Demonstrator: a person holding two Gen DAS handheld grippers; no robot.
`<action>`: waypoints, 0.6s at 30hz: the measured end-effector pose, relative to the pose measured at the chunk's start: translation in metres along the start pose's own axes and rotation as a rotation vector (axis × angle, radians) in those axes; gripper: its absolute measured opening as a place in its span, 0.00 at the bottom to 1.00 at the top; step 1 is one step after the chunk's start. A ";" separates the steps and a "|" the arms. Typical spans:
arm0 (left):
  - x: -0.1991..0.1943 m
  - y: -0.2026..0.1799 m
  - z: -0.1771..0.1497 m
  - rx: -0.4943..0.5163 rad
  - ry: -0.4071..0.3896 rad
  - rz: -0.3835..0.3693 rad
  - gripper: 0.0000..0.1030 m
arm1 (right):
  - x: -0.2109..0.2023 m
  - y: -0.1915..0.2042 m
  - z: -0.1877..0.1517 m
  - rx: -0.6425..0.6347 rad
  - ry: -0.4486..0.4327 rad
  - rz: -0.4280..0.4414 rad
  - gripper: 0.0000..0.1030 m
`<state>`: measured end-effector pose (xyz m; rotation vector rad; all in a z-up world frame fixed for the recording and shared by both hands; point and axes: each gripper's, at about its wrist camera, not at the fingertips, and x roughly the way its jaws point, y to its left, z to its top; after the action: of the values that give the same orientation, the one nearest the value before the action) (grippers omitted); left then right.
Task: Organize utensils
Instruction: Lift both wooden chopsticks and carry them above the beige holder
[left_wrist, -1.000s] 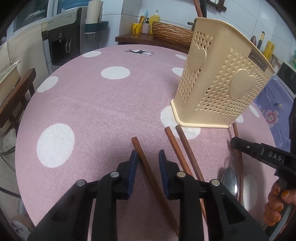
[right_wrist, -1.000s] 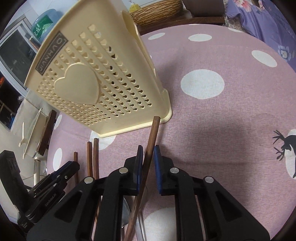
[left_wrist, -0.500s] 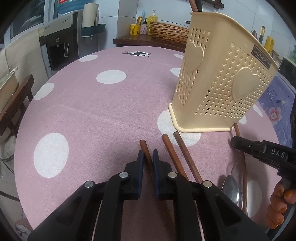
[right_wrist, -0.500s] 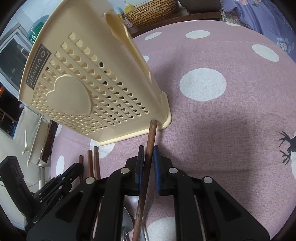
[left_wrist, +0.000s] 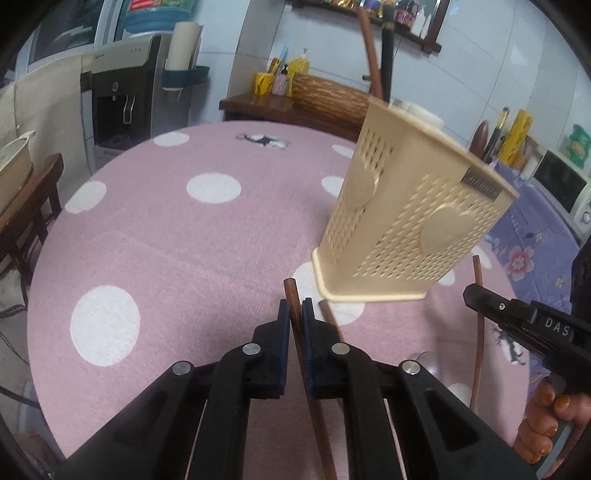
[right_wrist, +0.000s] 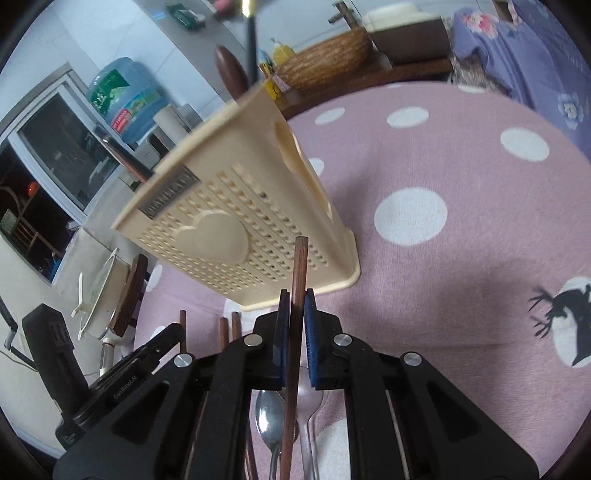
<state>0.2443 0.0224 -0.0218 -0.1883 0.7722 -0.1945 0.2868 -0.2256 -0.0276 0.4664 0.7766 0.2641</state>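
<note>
My left gripper (left_wrist: 293, 308) is shut on a brown wooden chopstick (left_wrist: 290, 291), whose tip pokes out just beyond the pads. It hangs above the pink dotted tablecloth (left_wrist: 166, 251). The cream perforated utensil holder (left_wrist: 406, 229) with heart panels stands ahead to the right, with a few handles sticking out of it. My right gripper (right_wrist: 294, 299) is shut on another chopstick (right_wrist: 300, 266), held up in front of the holder (right_wrist: 236, 229). Two more chopsticks (right_wrist: 229, 326) and two spoons (right_wrist: 269, 410) lie on the cloth below. The left gripper (right_wrist: 162, 339) shows at lower left.
A water dispenser (left_wrist: 125, 99) and a wooden chair (left_wrist: 33, 199) stand beyond the table's left edge. A wicker basket (left_wrist: 332, 96) sits on a sideboard behind the table. A microwave (left_wrist: 561, 184) is at the far right. A person's fingers (left_wrist: 543, 410) grip the right tool.
The left jaws have closed onto the chopstick that lay between them and lifted it. The right gripper has risen with its chopstick. Both views now look higher at the holder.
</note>
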 end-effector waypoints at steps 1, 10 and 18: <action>-0.006 -0.001 0.002 0.001 -0.016 -0.010 0.05 | -0.007 0.004 0.001 -0.020 -0.019 -0.003 0.08; -0.049 -0.012 0.020 0.031 -0.134 -0.040 0.01 | -0.071 0.046 0.008 -0.162 -0.161 0.014 0.07; -0.019 -0.015 0.001 0.089 0.002 0.017 0.22 | -0.083 0.056 0.003 -0.185 -0.188 0.012 0.07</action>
<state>0.2299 0.0121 -0.0049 -0.0968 0.7652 -0.2125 0.2284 -0.2107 0.0527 0.3158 0.5601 0.2959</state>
